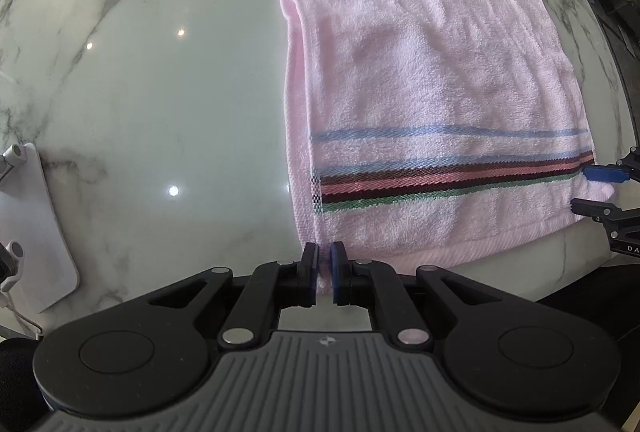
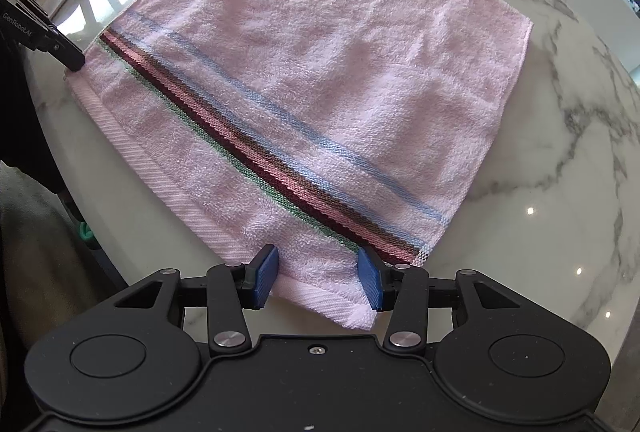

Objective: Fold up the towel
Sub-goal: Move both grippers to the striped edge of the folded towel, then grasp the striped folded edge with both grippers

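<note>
Pink striped towel (image 2: pixel 320 79) lay flat, already folded over, on the marble table (image 1: pixel 140 91), its striped band toward me. My left gripper (image 1: pixel 325 272) was clenched on the towel's near left corner, pink cloth pinched between the pads. My right gripper (image 2: pixel 318 282) sat at the near right corner, jaws apart with the hem between them, not squeezing.

pink towel (image 2: pixel 320 71) folded double, lying flat on the marble top, blue, maroon and green stripes near its hemmed end

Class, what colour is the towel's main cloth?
Pale pink towel, clearest in the right wrist view.
</note>
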Demonstrator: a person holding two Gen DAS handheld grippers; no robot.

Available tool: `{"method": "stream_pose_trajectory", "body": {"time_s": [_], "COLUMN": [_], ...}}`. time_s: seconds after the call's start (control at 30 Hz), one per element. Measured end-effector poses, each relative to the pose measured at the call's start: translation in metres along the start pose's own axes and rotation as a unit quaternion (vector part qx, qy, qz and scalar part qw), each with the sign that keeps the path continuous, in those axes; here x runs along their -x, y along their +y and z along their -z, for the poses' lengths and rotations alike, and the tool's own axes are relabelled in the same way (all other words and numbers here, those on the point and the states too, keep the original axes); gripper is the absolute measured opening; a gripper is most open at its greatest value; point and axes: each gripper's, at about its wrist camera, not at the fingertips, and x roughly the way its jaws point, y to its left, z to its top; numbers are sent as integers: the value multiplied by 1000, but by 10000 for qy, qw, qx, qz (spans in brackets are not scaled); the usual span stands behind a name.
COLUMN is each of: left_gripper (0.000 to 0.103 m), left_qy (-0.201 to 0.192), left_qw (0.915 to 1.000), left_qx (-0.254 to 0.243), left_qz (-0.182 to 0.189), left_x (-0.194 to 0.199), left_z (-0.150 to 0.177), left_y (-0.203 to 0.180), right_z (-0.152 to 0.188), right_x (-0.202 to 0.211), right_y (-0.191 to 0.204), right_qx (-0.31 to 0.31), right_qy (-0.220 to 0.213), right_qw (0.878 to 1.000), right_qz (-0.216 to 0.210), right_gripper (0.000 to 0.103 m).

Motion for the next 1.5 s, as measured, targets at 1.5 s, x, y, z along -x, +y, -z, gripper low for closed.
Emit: {"method": "stream_pose_trajectory", "body": {"time_s": [1.5], "left_gripper": [29], "left_qy": [-240], "left_qw": [7412], "left_qx": [-6659], "left_qz": [-813], "left_x": [-9], "left_z": [91], "left_y": [-90], "right_z": [14], "right_x": [5], "right_y": [33], "right_qx": [3453], "right_qy": [488], "right_qw": [9371], "right_qz": [-146], "right_gripper": [45]}}
